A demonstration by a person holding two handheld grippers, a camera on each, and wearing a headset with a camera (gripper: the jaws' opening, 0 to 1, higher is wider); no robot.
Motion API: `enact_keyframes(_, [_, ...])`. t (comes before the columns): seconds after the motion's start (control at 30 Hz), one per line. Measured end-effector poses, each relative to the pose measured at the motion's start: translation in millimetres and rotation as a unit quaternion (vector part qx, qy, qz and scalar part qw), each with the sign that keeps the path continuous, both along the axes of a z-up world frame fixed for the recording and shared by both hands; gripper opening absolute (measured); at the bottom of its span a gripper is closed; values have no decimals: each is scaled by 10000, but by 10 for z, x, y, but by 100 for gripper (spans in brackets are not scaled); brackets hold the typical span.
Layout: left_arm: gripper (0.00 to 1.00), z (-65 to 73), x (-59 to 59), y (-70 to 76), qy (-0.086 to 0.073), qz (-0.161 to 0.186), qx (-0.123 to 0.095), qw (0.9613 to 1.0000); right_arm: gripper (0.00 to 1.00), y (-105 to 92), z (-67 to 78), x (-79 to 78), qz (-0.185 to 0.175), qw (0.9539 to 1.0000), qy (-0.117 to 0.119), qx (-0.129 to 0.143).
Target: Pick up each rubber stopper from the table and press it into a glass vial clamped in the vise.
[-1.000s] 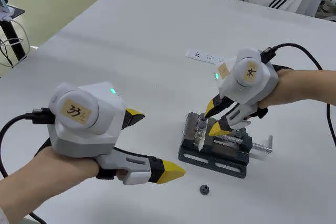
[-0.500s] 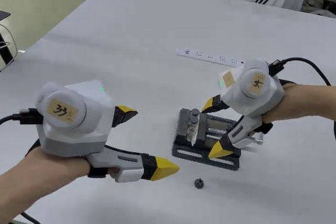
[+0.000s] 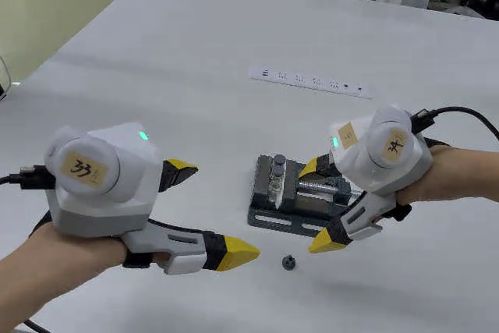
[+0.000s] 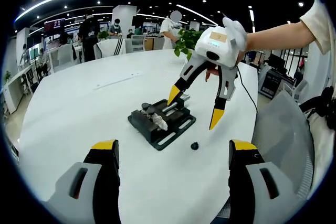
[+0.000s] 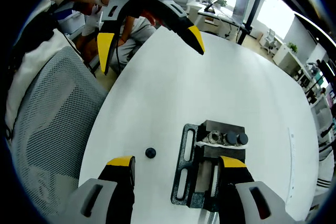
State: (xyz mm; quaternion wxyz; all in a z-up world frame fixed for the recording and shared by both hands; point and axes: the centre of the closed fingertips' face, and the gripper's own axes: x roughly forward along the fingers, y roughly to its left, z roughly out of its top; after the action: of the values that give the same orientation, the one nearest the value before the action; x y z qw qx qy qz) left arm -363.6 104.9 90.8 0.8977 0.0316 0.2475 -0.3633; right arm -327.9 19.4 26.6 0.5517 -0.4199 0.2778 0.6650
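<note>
A dark vise point(image 3: 270, 219) stands on the white table and clamps a row of glass vials point(image 3: 276, 177); two carry dark stoppers, and the nearest looks uncapped. One loose dark rubber stopper point(image 3: 289, 262) lies on the table just in front of the vise. My right gripper point(image 3: 315, 207) is open and empty, its jaws spread over the vise's right side. At the left, my left gripper point(image 3: 210, 208) is open and empty, well short of the vise. The left gripper view shows the stopper point(image 4: 194, 146) ahead, between its jaws. The right gripper view shows the stopper point(image 5: 150, 152) left of the vise point(image 5: 185, 171).
A white power strip point(image 3: 312, 82) lies further back on the table point(image 3: 156, 76). A mesh chair point(image 5: 52, 108) stands at the table's near edge. A seated person is at the far end.
My right gripper has opened wide and drawn back from the vials toward the vise's right side. The left gripper has stayed open. The camera has shifted.
</note>
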Motion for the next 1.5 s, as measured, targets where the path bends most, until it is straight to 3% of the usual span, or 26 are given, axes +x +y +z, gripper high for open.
enact_keyframes(0.23, [83,-95,-26,-41,69,-96,80,9999,59,-95,-94,-122,-124,9999,74,38])
enact_keyframes(0.4, [79,-205,-49,-176,138,-366,256,9989,59,-202,-96,-211,-259,9996,115,94])
enact_keyframes(0.6, [69,-357,-11,-393,103,-718,455,9963,59,-416,-91,-261,-548,9982,137,180])
enact_keyframes(0.73, [57,-441,30,-480,107,-803,512,9954,59,-555,-96,-280,-712,9971,142,229])
enact_keyframes(1.0, [40,-641,65,-627,106,-1215,939,9881,58,-792,-93,-328,-1003,9944,146,300])
enact_keyframes(1.13, [34,-734,53,-699,184,-1568,1310,9787,57,-891,-93,-342,-1153,9926,150,345])
enact_keyframes(1.23, [33,-792,68,-746,176,-1907,1658,9674,57,-950,-99,-341,-1259,9913,153,358])
enact_keyframes(1.27, [32,-830,71,-757,212,-2068,1780,9618,57,-974,-100,-345,-1301,9907,150,364])
enact_keyframes(1.33, [32,-853,60,-797,300,-2261,1851,9559,57,-1000,-101,-355,-1341,9901,144,378])
enact_keyframes(1.47, [28,-864,56,-886,367,-2675,2077,9402,55,-1076,-111,-375,-1464,9883,159,404])
enact_keyframes(1.5, [26,-878,47,-889,403,-2795,2158,9347,55,-1089,-117,-380,-1481,9880,156,406])
